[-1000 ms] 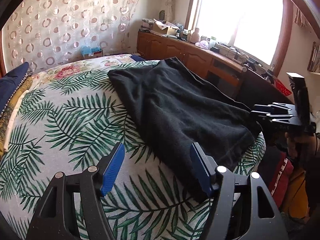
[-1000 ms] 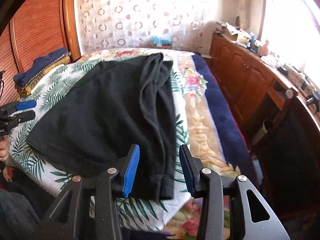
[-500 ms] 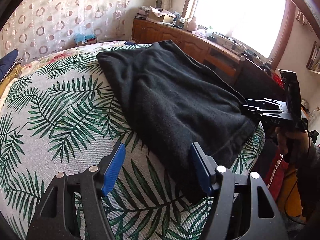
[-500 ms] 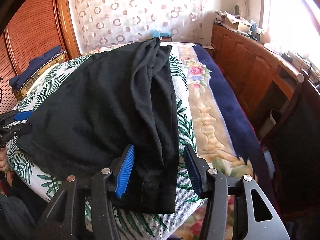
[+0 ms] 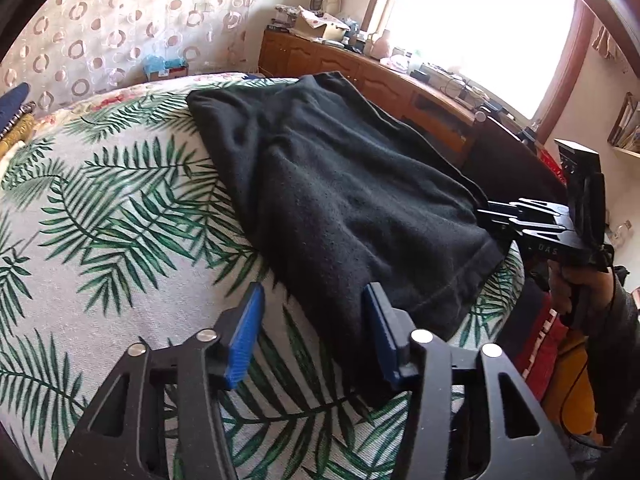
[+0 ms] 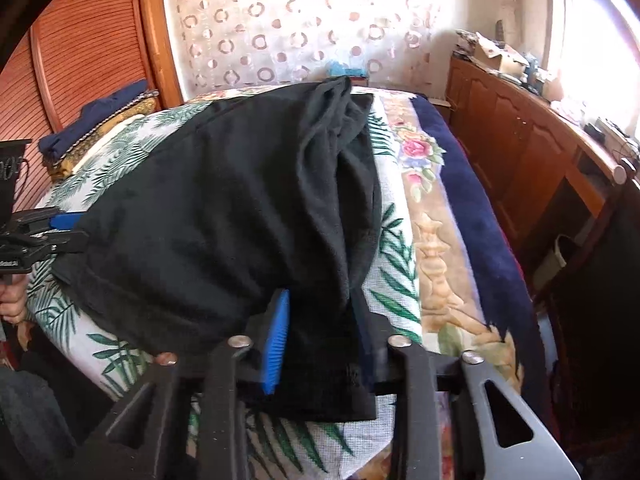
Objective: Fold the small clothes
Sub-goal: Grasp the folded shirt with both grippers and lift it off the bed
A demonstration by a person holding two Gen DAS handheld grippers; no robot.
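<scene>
While tongs [image 6: 320, 340] close, garment [image 6: 224, 216] between (black)

wall: curtain [image 5: 100, 36] with ring pattern, far ahead of the hand-held gripper | window [image 5: 480, 28]: bright daylight, ahead-right | cabinet [image 6: 516, 136]: brown wood, cluttered top, along the right | bed [image 5: 100, 220]: palm-leaf cover, below and ahead | panel [image 6: 84, 44]: slatted wood, ahead-left

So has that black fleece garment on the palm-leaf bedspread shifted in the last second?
Cannot tell: the black fleece garment looks nearer, but the patterned curtain shifts too, so the camera moved.
</scene>
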